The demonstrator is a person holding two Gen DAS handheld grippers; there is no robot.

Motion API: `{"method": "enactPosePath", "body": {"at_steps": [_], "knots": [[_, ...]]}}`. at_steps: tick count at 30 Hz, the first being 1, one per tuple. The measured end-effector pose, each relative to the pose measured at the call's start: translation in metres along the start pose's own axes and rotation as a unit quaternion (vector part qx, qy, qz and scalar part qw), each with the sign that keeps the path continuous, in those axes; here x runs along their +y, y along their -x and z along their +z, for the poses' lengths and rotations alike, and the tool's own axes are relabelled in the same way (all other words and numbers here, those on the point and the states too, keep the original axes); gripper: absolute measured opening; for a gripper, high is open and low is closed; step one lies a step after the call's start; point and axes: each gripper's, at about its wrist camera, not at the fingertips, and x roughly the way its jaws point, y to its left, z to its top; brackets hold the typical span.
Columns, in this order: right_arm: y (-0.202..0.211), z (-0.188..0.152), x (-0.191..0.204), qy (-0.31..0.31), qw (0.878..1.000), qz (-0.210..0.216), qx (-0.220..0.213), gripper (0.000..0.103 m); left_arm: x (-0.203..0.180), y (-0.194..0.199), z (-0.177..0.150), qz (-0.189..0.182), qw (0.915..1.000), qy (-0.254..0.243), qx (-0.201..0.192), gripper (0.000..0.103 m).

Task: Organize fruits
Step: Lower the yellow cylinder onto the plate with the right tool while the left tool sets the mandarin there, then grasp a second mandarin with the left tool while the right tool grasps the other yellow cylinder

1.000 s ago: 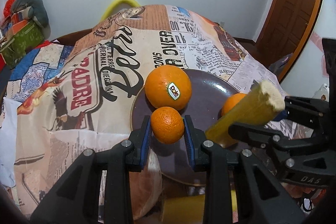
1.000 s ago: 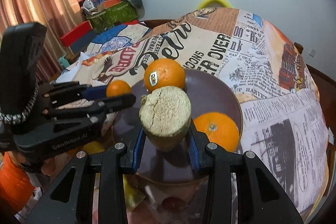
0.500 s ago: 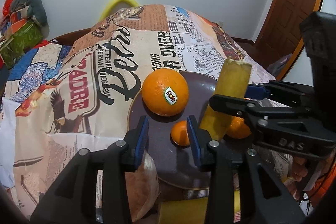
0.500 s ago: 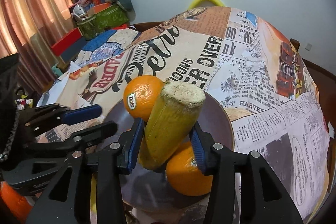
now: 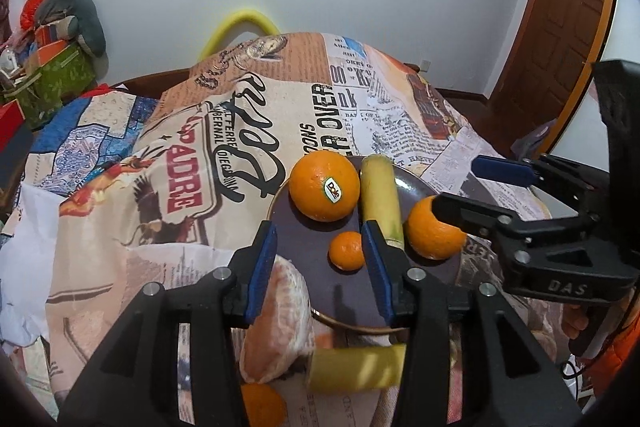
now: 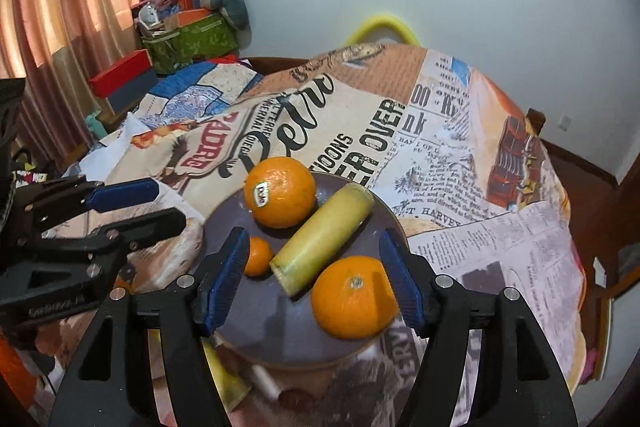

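Newsprint-patterned cloth covers the bench (image 5: pixel 248 131), where a dark plate (image 6: pixel 256 339) holds three oranges and a yellow-green stalk (image 6: pixel 320 241). Both tools, left (image 5: pixel 318 259) and right (image 6: pixel 310 281), stand apart and empty; another stalk piece (image 5: pixel 354 367), blurred, lies crosswise just under the left tool, seemingly nearer it.

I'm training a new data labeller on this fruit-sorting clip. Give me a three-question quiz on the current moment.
1. True or false: the right gripper is clamped on the yellow-green stalk.
2. How many oranges lie on the dark plate?
3. Which orange carries the sticker? A) the small orange B) the large orange C) the right-hand orange

Key:
1. False; both the right and the left gripper are open, and the stalk lies on the plate.
2. Three.
3. B.
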Motion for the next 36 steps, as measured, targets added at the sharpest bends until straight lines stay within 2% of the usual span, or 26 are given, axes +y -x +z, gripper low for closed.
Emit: {"method": "enactPosePath", "body": {"at_steps": [3,9,16,27,32,36], "knots": [[0.014,-0.007,0.005,0.001,1.0,0.004,-0.006,0.064,-0.001,0.014,-0.004,0.006,1.0,-0.001,-0.005,0.05],[0.035,-0.026,0.016,-0.003,1.0,0.018,-0.011,0.064,0.0,0.037,-0.019,0.013,0.9999,-0.002,-0.004,0.05],[0.035,-0.051,0.026,-0.009,1.0,0.025,0.006,0.064,0.008,0.047,-0.047,0.026,0.9995,0.003,0.016,0.05],[0.016,-0.093,0.039,-0.023,0.997,0.052,0.054,0.064,0.031,0.027,-0.098,0.027,0.9961,0.037,0.075,0.05],[0.0,-0.092,0.04,-0.024,0.996,0.058,0.069,0.064,0.032,0.013,-0.103,0.025,0.9949,0.041,0.089,0.05],[-0.006,-0.091,0.041,-0.025,0.995,0.065,0.069,0.064,0.033,0.008,-0.103,0.022,0.9952,0.042,0.086,0.05]]}}
